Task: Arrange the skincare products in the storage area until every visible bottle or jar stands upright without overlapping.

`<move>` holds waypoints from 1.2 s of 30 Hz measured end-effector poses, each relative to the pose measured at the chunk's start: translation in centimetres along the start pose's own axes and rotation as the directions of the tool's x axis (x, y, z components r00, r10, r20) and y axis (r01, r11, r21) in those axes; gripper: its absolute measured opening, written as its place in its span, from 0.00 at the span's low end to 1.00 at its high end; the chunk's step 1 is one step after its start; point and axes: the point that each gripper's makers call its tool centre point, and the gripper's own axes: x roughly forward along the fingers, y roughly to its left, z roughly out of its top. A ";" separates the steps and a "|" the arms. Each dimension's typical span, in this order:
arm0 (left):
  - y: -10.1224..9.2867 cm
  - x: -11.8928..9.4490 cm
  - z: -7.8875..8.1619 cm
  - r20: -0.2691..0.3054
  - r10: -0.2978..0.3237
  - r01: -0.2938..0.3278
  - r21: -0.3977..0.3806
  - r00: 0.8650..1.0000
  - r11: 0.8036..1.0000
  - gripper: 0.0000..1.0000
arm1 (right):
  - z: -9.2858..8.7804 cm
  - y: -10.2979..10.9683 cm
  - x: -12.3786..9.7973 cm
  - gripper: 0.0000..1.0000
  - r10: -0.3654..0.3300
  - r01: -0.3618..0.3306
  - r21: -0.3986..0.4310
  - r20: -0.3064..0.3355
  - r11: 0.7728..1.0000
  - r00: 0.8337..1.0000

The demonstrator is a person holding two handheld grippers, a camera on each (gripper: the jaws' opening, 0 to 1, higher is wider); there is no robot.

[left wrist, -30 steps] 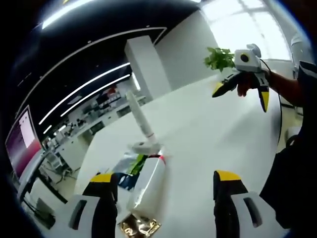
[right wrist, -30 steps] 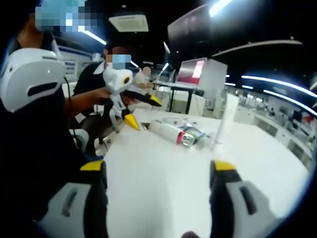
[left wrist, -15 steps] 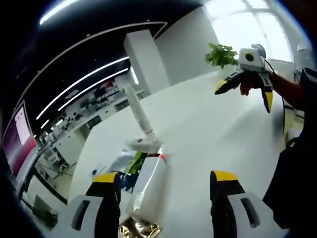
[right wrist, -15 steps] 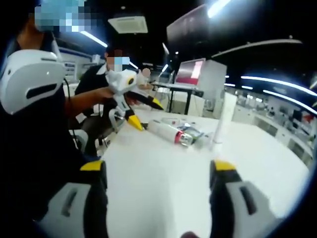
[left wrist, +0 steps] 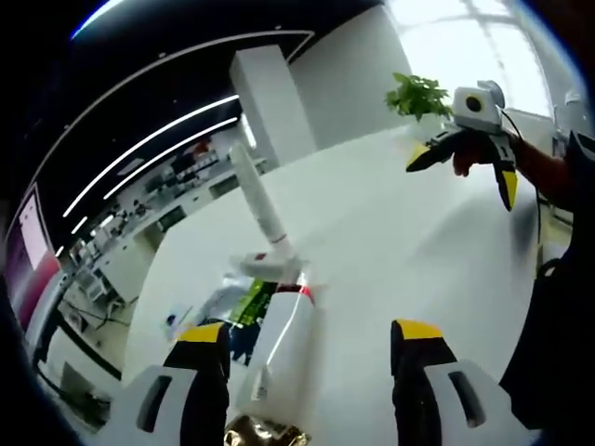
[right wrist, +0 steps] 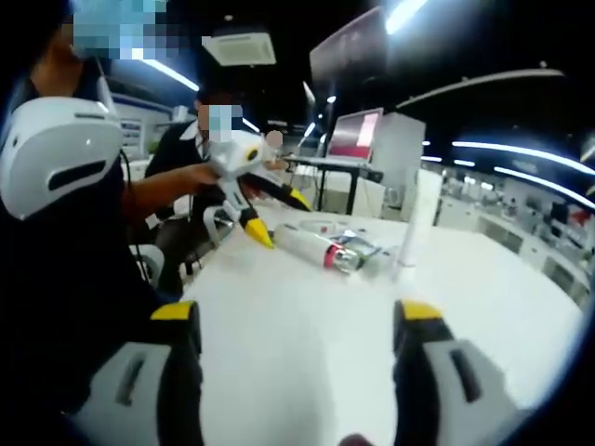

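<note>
Skincare products sit on a white table (left wrist: 390,251), and the left gripper (left wrist: 307,372) hangs over them with its yellow-tipped jaws spread wide and nothing between them. In the left gripper view a white bottle (left wrist: 284,348) lies on its side between those jaws, nearer the left-hand one, its red-banded neck pointing away from the camera. A gold foil packet (left wrist: 256,432) shows at the bottle's near end, at the bottom of the view. Just past the bottle's neck stands a slim white tube (left wrist: 260,209), upright on its broad cap and leaning slightly. Left of the bottle lie some flat sachets (left wrist: 244,302), green and blue; how they overlap I cannot tell. Farther across the table the right gripper (left wrist: 474,158) is held up in a hand, jaws parted, with a green plant (left wrist: 418,93) behind it.

The right gripper view looks at the same group from the opposite side. Its own gripper (right wrist: 297,372) is open too, jaws well apart above bare tabletop (right wrist: 307,344), well short of the products. From here the lying bottle (right wrist: 311,249) shows its full length, red band toward the right, with the sachets (right wrist: 358,249) just beside it and the tube (right wrist: 418,218) standing to the right of them. The left gripper (right wrist: 256,209) appears above the bottle's left end, held by a person seated at the table's edge. A monitor (right wrist: 358,130) glows behind.
</note>
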 end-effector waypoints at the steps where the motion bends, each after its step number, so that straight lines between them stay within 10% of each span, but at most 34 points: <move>1: 0.1 0.1 0.0 -0.001 -0.001 0.001 -0.003 1.000 1.000 0.71 | -0.1 -0.1 0.0 0.86 0.001 -0.001 0.004 0.004 1.000 1.000; 36: 1.0 3.2 -0.4 -0.103 -0.017 0.015 -0.023 0.995 1.000 0.68 | -1.3 -1.8 0.1 0.84 0.000 -0.004 0.071 0.063 0.997 0.998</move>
